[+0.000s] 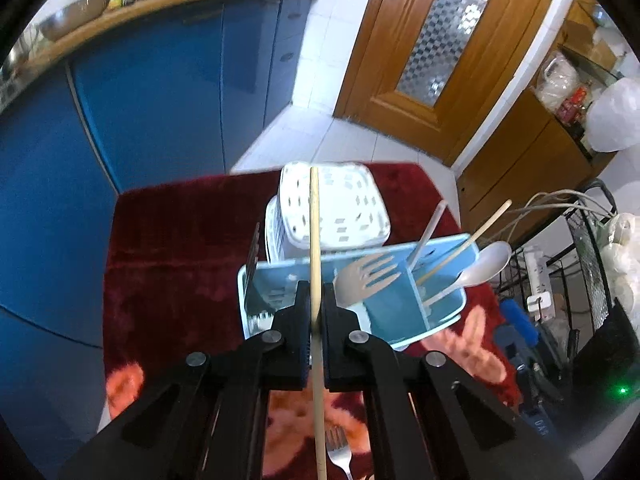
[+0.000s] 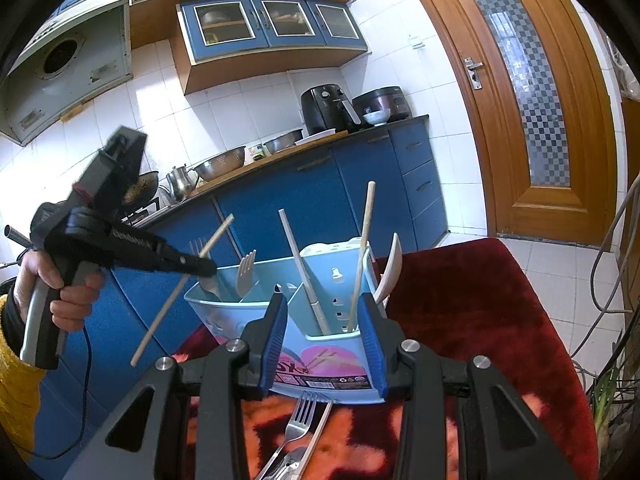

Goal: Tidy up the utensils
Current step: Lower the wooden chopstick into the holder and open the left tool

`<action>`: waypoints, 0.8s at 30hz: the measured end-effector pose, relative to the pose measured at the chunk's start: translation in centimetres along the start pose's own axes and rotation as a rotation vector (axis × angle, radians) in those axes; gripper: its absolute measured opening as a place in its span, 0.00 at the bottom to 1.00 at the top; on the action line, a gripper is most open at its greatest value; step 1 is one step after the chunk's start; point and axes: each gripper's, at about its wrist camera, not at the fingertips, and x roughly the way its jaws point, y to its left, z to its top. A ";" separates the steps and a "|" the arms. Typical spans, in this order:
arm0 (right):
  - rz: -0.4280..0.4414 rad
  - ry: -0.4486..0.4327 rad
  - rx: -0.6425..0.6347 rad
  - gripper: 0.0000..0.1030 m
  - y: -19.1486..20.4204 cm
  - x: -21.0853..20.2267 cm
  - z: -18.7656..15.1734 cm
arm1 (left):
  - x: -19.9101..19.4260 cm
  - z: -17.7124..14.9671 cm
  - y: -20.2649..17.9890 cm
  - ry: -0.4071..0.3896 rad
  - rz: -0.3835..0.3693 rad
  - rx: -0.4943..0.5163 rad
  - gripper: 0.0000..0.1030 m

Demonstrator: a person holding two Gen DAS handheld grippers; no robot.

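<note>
My left gripper (image 1: 316, 300) is shut on a wooden chopstick (image 1: 315, 220) and holds it in the air over the light blue utensil caddy (image 1: 404, 304). The right wrist view shows that gripper (image 2: 204, 268) with the chopstick (image 2: 176, 300) slanted at the caddy's left end. The caddy (image 2: 304, 340) holds a plastic fork (image 1: 368, 276), a white spoon (image 1: 484, 266), chopsticks (image 2: 362, 248) and a white stick (image 2: 300, 264). My right gripper (image 2: 326, 340) is open and empty, just in front of the caddy. A metal fork (image 2: 298, 420) lies on the red cloth below it.
A white perforated basket (image 1: 340, 204) stands behind the caddy on the red table cloth (image 1: 168, 248). Blue cabinets (image 1: 140, 100) lie to the left, a wooden door (image 1: 432, 40) beyond. A wire rack with cables (image 1: 580, 260) stands at the right.
</note>
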 end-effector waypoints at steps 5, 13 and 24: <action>0.007 -0.003 0.001 0.38 0.0 0.0 -0.1 | -2.0 0.9 -0.7 -0.151 0.015 0.030 0.02; 0.006 0.001 -0.003 0.38 0.1 0.4 -0.2 | -2.6 2.0 -1.7 -0.463 0.054 0.049 0.02; -0.002 0.034 0.010 0.38 -0.6 1.2 -0.7 | 0.5 0.3 -1.7 -0.612 0.093 0.059 0.02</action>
